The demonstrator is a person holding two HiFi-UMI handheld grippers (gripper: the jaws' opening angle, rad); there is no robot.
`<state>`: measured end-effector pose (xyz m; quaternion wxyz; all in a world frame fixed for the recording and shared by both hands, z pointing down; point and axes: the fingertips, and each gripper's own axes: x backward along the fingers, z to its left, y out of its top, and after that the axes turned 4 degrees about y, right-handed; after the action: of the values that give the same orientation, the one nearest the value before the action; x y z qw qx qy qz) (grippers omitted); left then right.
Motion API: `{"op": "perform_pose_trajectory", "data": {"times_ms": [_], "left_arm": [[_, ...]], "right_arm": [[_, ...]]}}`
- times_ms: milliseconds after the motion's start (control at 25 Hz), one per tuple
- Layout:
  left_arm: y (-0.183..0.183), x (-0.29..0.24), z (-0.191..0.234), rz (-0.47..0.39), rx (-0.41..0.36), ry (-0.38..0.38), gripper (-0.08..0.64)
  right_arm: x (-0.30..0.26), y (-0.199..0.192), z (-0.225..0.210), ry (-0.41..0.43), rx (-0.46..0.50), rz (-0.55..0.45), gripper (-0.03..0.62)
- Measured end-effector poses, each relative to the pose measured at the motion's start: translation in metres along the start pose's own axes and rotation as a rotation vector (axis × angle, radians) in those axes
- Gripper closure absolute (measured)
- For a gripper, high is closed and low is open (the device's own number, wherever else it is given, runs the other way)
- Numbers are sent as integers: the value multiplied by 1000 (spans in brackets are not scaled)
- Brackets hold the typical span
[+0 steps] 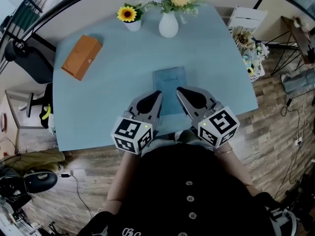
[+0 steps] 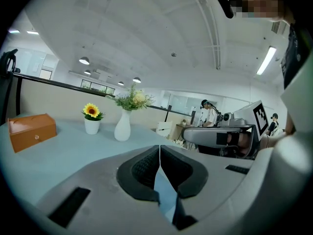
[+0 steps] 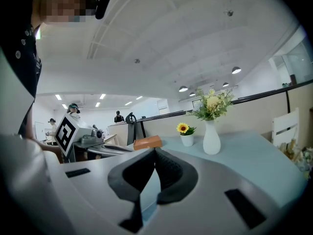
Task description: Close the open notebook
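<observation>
We see the slim blue-grey notebook lying closed and flat on the pale blue table, midway along its near edge, cover up. Our left gripper sits just beside the notebook's left edge and our right gripper over its right edge; whether either touches the cover, we cannot tell. In the left gripper view the dark pads meet at their tips with nothing held, and the right gripper view shows the same, jaws together and empty. Toward the far left corner a tan leather box lies at an angle. Along the far edge stand a sunflower in a small white pot and, just beside it, a white vase of pale flowers.
</observation>
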<state>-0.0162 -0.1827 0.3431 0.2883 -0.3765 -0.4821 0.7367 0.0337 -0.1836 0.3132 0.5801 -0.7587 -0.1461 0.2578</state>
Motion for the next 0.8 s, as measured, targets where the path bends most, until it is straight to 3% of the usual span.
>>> {"op": "perform_pose_trajectory", "data": {"times_ms": [200, 800], "left_arm": [[-9, 1, -8, 36, -39, -16, 541], [-28, -5, -11, 111, -51, -15, 545]], "right_arm": [[1, -5, 9, 20, 12, 13, 591], [3, -25, 10, 27, -42, 63, 591]]}}
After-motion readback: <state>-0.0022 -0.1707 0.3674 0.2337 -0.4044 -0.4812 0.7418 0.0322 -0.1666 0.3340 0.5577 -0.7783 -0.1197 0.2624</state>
